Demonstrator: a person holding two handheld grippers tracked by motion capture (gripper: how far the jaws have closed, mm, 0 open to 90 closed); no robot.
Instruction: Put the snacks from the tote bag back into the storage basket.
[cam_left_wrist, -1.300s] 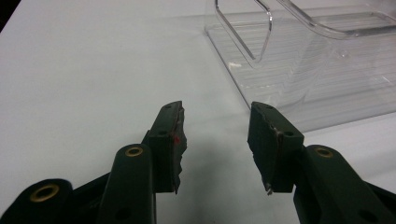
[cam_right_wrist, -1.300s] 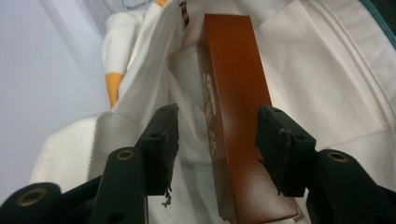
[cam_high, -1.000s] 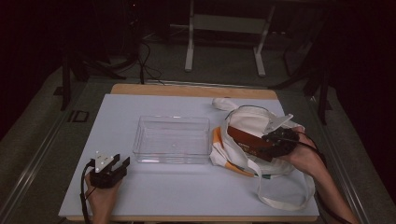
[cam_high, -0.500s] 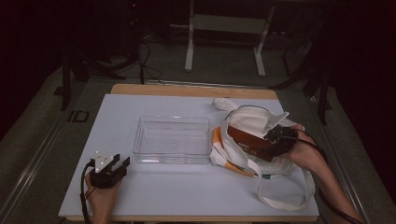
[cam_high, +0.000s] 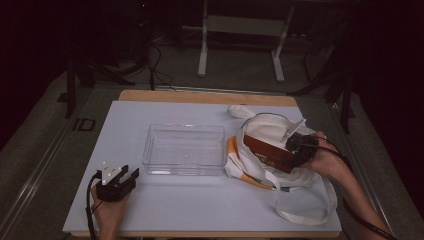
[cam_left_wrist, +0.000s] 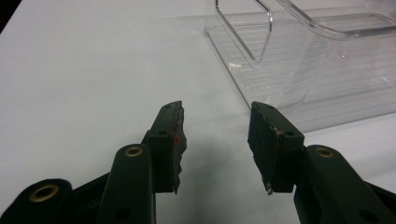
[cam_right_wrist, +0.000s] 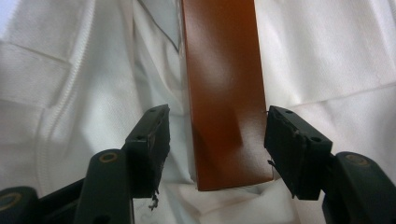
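One brown box (cam_right_wrist: 224, 98) lies on the white cloth bag (cam_high: 272, 131) at the table's right side, between the jaws of the right gripper (cam_high: 295, 150). Those jaws have just been opening, and we see a gap between each pad and the box. The bag sits just beside a clear plastic tray (cam_high: 183, 149) (mid-table). Our left gripper (cam_left_wrist: 215, 142) rests near the tray's front left corner on the white table (cam_high: 150, 200), jaws wide, nothing between them.
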